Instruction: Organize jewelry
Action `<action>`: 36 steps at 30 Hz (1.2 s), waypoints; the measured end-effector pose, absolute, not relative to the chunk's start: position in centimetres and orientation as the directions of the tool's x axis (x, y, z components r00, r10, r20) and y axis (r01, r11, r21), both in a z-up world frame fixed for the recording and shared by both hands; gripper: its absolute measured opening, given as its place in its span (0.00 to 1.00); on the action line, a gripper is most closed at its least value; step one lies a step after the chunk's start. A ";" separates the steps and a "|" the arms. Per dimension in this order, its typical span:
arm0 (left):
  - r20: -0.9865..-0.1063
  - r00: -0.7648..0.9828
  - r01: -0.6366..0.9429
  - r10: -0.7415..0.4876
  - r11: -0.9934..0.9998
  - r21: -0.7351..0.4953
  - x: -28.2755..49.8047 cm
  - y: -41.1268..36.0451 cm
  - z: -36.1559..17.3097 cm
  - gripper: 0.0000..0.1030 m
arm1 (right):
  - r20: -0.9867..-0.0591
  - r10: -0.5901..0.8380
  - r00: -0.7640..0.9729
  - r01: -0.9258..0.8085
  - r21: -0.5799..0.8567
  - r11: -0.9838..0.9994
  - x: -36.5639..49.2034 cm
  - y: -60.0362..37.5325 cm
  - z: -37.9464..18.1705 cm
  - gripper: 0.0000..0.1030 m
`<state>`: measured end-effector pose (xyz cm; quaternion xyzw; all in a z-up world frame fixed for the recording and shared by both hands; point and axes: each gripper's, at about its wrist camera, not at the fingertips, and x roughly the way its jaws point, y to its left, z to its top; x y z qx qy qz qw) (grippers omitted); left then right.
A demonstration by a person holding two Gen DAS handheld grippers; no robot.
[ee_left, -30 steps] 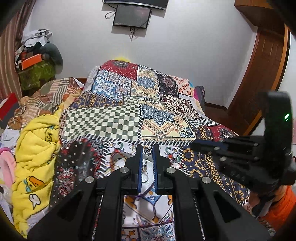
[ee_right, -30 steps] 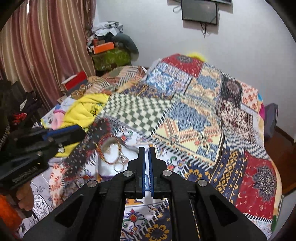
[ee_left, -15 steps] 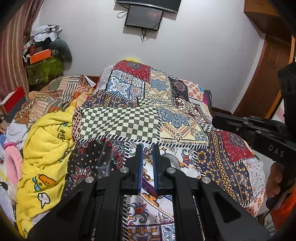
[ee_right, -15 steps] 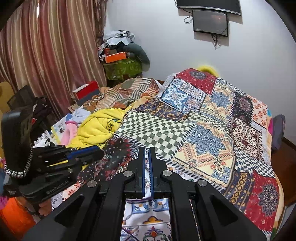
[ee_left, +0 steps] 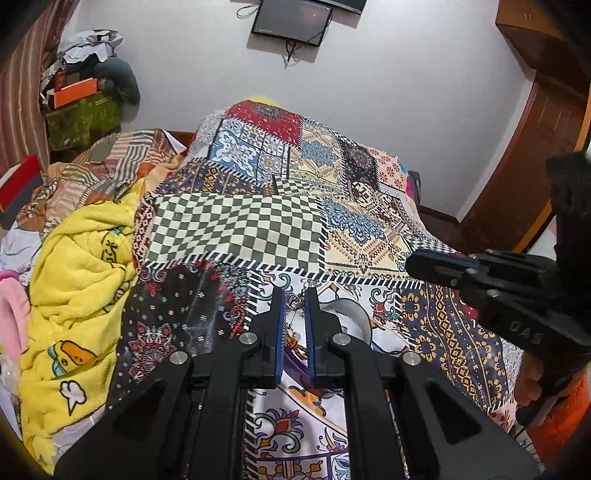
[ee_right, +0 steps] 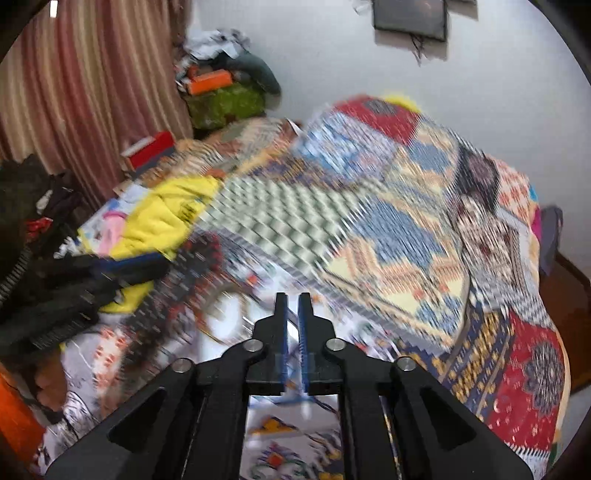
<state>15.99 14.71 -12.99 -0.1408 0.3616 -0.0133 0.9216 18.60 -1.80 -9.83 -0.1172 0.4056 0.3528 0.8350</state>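
A bed (ee_left: 236, 229) covered by a patchwork quilt filled both views, with a yellow blanket (ee_left: 77, 280) bunched along its left edge.

In the left wrist view, the left gripper (ee_left: 294, 295) hovered low over the near end of the quilt. Its blue-padded fingers (ee_left: 277, 325) stood a narrow gap apart, not clenched. A small silver pendant (ee_left: 293, 301) on a thin chain showed in that gap near the tips; whether the pads touched it could not be told. Just right of the fingers, a shallow white dish (ee_left: 347, 317) rested on the quilt, partly hidden behind the right finger. The right gripper (ee_left: 436, 264) reached in from the right edge, above the quilt, held by a hand (ee_left: 532, 380).

The right wrist view was badly motion-blurred. The right gripper (ee_right: 291, 299) pointed toward the middle of the bed, its fingers (ee_right: 282, 332) nearly together with only a thin slit between them and nothing visible in it. Beyond them, the pale dish (ee_right: 225, 317) and an orange loop of jewelry (ee_right: 216, 334) appeared as smears on the quilt. The left gripper (ee_right: 147, 264) showed dark at the left edge.

A dark screen (ee_left: 291, 16) hung on the white wall behind the bed.
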 end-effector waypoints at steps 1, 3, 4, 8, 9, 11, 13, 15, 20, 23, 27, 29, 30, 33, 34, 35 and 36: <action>-0.664 0.736 -0.072 -0.130 0.960 -0.269 16.2 14.5 -13.1 0.08 | -0.782 0.466 0.414 -0.667 0.088 0.740 19.2 -2.5 -10.8 0.27; -0.665 0.734 -0.064 -0.137 0.961 -0.269 16.5 14.2 -13.3 0.08 | -0.799 0.428 0.423 -0.635 0.076 0.769 19.9 -3.7 -12.1 0.46; -0.666 0.732 -0.060 -0.141 0.961 -0.270 16.7 14.1 -13.4 0.08 | -0.802 0.415 0.429 -0.625 0.068 0.778 20.2 -4.0 -12.5 0.46; -0.670 0.728 -0.052 -0.148 0.962 -0.269 17.3 13.6 -13.6 0.08 | -0.853 0.356 0.381 -0.591 0.071 0.804 21.7 -5.0 -15.7 0.46; -0.671 0.726 -0.050 -0.150 0.962 -0.269 17.4 13.5 -13.7 0.08 | -0.861 0.349 0.370 -0.589 0.073 0.805 21.9 -5.0 -16.3 0.46; -0.676 0.722 -0.048 -0.151 0.963 -0.266 17.7 13.2 -13.9 0.08 | -0.874 0.328 0.359 -0.584 0.064 0.809 22.1 -4.9 -17.6 0.46; -0.681 0.717 -0.045 -0.149 0.965 -0.259 17.9 12.9 -14.1 0.08 | -0.883 0.328 0.336 -0.588 0.075 0.805 22.3 -4.8 -18.4 0.46; -0.685 0.714 -0.042 -0.143 0.968 -0.246 18.0 12.6 -14.3 0.08 | -0.873 0.337 0.352 -0.571 0.085 0.816 22.4 -4.9 -18.7 0.46; -0.692 0.710 -0.040 -0.130 0.974 -0.224 18.2 12.1 -14.4 0.08 | -0.864 0.329 0.382 -0.544 0.078 0.835 22.8 -4.9 -18.7 0.30; -0.694 0.708 -0.040 -0.132 0.973 -0.226 18.3 12.0 -14.5 0.08 | -0.861 0.340 0.377 -0.553 0.085 0.829 22.6 -4.8 -18.9 0.07; -0.694 0.708 -0.038 -0.136 0.972 -0.230 18.4 12.0 -14.5 0.08 | -0.861 0.364 0.355 -0.534 0.133 0.835 22.9 -5.3 -18.8 0.07; -0.694 0.707 -0.036 -0.138 0.973 -0.230 18.3 11.9 -14.4 0.08 | -0.853 0.385 0.352 -0.535 0.154 0.831 22.9 -5.5 -18.1 0.07; -0.694 0.707 -0.036 -0.138 0.973 -0.229 18.3 11.9 -14.4 0.08 | -0.849 0.390 0.357 -0.538 0.154 0.829 22.9 -5.3 -17.7 0.07; -0.691 0.709 -0.035 -0.141 0.972 -0.234 18.1 12.0 -14.3 0.08 | -0.813 0.438 0.383 -0.560 0.172 0.810 22.1 -5.1 -15.0 0.07; -0.689 0.710 -0.036 -0.141 0.971 -0.236 18.0 12.1 -14.2 0.08 | -0.802 0.452 0.390 -0.567 0.177 0.804 21.9 -4.9 -14.3 0.07; -0.689 0.711 -0.036 -0.142 0.971 -0.237 18.0 12.1 -14.2 0.08 | -0.787 0.474 0.395 -0.581 0.186 0.793 21.5 -4.7 -13.3 0.07; -0.688 0.712 -0.038 -0.143 0.970 -0.241 18.0 12.2 -14.1 0.08 | -0.778 0.487 0.398 -0.590 0.190 0.785 21.2 -4.5 -12.8 0.07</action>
